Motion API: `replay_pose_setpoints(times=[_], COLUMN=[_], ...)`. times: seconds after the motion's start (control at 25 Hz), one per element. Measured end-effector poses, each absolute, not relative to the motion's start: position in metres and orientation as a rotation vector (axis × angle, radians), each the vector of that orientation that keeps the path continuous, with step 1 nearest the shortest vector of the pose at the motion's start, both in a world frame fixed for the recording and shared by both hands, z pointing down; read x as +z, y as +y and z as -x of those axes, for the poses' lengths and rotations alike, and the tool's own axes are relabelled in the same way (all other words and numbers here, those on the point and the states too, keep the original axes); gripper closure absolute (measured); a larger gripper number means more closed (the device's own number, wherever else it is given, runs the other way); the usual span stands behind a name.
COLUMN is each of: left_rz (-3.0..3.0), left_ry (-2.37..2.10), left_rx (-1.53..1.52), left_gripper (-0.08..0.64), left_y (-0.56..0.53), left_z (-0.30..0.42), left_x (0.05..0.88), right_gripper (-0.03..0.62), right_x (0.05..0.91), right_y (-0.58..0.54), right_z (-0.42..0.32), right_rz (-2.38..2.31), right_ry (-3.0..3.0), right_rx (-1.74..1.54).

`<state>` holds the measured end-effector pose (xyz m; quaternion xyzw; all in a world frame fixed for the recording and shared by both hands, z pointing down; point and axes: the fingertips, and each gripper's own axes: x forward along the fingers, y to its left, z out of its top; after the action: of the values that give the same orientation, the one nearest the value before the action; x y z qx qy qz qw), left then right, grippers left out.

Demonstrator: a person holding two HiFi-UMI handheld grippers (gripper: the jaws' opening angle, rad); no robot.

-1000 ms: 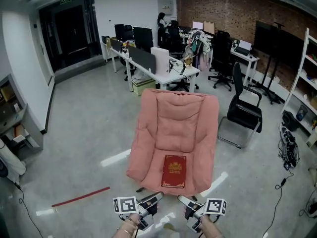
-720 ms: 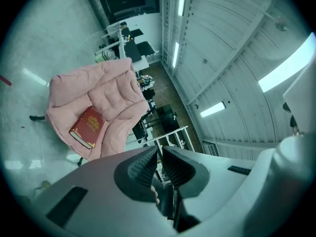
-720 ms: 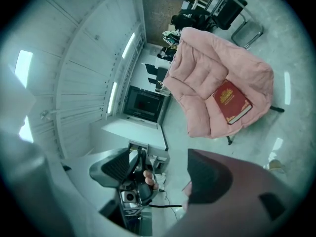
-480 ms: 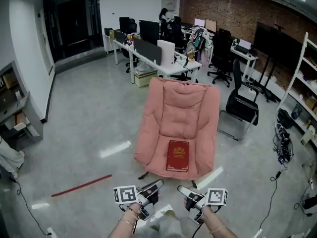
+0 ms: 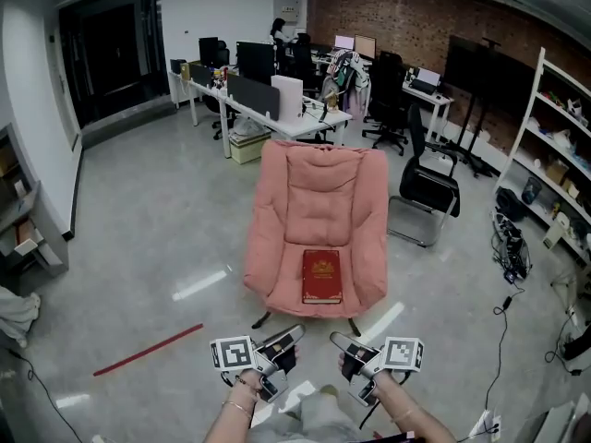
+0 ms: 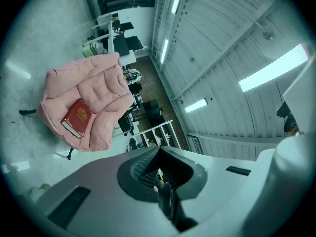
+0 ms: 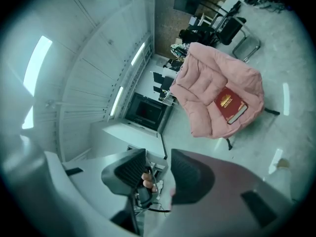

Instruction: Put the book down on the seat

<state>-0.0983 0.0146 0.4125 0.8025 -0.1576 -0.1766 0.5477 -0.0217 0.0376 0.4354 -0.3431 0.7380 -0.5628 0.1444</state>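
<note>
Against a second ago, the chair (image 5: 323,192) sits farther off in the head view: the person has backed away. The left hand-held gripper (image 5: 292,333) has its jaws together on nothing. The right hand-held gripper (image 5: 340,341) has its jaws apart and is empty. Both are well clear of the chair. The book (image 5: 321,276) lies flat on the seat (image 5: 277,289), towards its front. Placement judged complete. The book's cover is red with a gilt emblem, face up and closed, with pale page edges showing.
</note>
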Motion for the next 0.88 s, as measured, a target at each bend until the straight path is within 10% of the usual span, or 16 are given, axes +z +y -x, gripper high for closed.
replay_pose_setpoints(times=[0.28,0.88], left_rz=[-1.908,-2.03], left_ry=[-0.287,-0.374], left_rx=[-0.408,-0.361], left_gripper=[0.56,0.561], left_y=[0.032,0.114], left_z=[0.088,0.02], left_x=[0.403,0.407], right_gripper=[0.552,0.577], right_x=[0.429,0.419], right_y=[0.042,0.118], right_z=[0.01,-0.053], right_rz=[1.019,0.952], right_ry=[2.078,2.187], right_rx=[-1.597,-1.58])
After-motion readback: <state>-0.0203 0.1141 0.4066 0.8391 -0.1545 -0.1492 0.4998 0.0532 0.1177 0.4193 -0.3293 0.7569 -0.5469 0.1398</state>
